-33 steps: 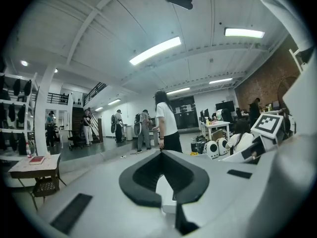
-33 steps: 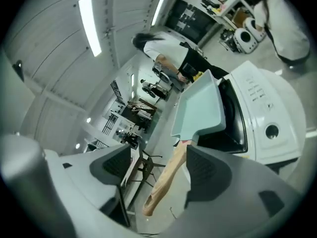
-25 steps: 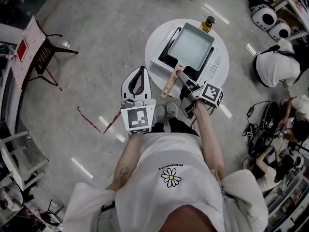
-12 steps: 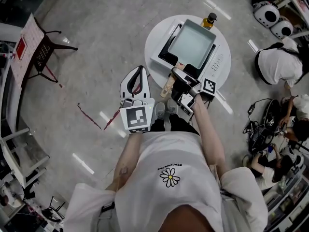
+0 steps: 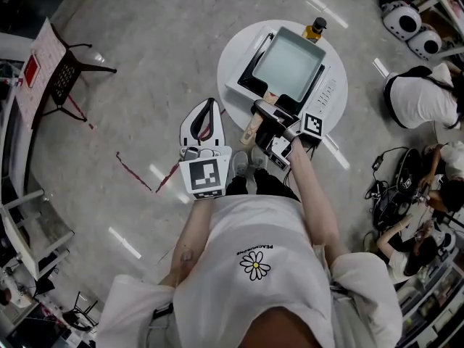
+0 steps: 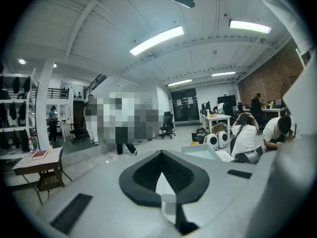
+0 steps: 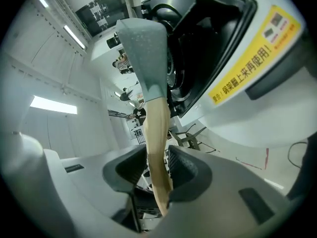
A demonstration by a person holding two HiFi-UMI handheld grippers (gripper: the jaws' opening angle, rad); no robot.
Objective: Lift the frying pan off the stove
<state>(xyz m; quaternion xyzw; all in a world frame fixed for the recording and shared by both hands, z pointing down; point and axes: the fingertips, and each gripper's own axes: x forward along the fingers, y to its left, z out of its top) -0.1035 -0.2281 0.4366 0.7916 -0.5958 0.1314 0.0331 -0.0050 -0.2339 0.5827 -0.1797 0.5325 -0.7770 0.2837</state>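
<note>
The jaws of the right gripper (image 5: 265,114), having just been closing, pinch the handle (image 7: 156,133) at 6 o'clock of the frying pan (image 5: 288,67), while the left gripper (image 6: 159,157) keeps its jaws pressed together.

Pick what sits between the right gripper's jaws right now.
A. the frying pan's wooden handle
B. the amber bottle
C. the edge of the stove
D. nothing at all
A: the right gripper view shows the frying pan's wooden handle running between the jaws of the right gripper, which have just been closing and now have their pads against its sides.
</note>
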